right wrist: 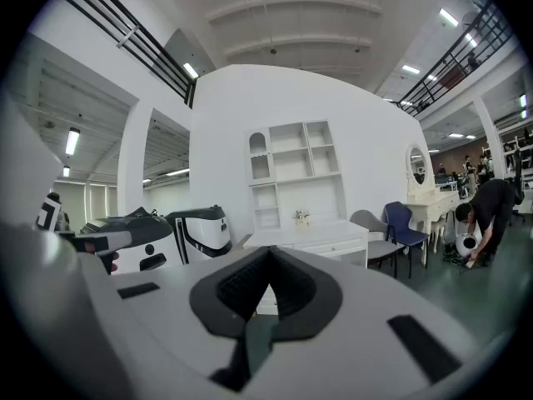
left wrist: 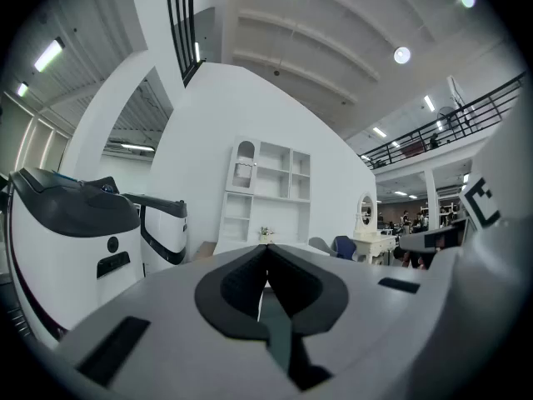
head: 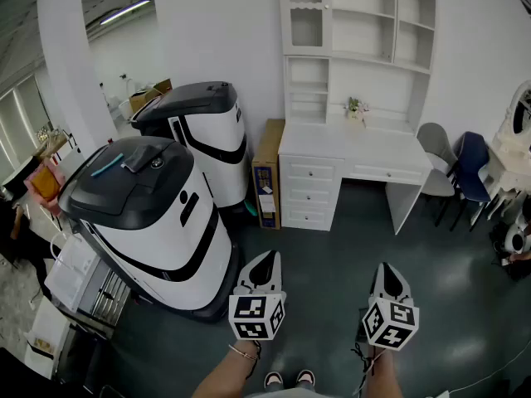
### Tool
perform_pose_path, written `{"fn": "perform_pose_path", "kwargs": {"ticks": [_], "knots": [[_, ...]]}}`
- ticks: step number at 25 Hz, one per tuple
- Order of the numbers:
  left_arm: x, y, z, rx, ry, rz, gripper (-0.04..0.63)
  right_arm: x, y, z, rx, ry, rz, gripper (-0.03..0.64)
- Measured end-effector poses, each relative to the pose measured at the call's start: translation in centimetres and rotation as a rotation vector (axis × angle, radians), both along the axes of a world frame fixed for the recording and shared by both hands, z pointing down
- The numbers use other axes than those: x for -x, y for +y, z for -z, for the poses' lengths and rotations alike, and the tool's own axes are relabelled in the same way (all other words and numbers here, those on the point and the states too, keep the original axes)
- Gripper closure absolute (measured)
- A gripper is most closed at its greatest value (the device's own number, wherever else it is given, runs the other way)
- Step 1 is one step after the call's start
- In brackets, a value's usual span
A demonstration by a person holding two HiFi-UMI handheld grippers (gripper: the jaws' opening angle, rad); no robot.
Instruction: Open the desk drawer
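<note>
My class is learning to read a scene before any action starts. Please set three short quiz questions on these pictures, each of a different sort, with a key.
1. True or false: the left gripper already touches the white desk.
2. Where does the small flower pot stand? A) on the desk top B) on the floor C) on a chair
3. Fill in: the jaws of the right gripper are ____.

Key
1. False. It is well short of the desk, with dark floor between them.
2. A.
3. Shut, with nothing between them.
</note>
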State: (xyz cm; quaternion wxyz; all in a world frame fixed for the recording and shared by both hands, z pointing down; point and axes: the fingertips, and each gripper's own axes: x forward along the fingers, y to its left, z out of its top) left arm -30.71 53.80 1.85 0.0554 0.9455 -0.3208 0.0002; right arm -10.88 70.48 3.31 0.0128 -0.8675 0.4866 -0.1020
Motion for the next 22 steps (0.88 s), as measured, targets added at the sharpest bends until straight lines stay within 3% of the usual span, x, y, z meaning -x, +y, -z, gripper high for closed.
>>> {"fn": "perform_pose_path", "kwargs": {"ticks": [22], "knots": [[2.3, -1.3, -0.3, 0.004, -0.002, 0.035, 0.577, 0.8, -1.1, 0.3, -0.027, 0.011, -0.006, 0.606]]}}
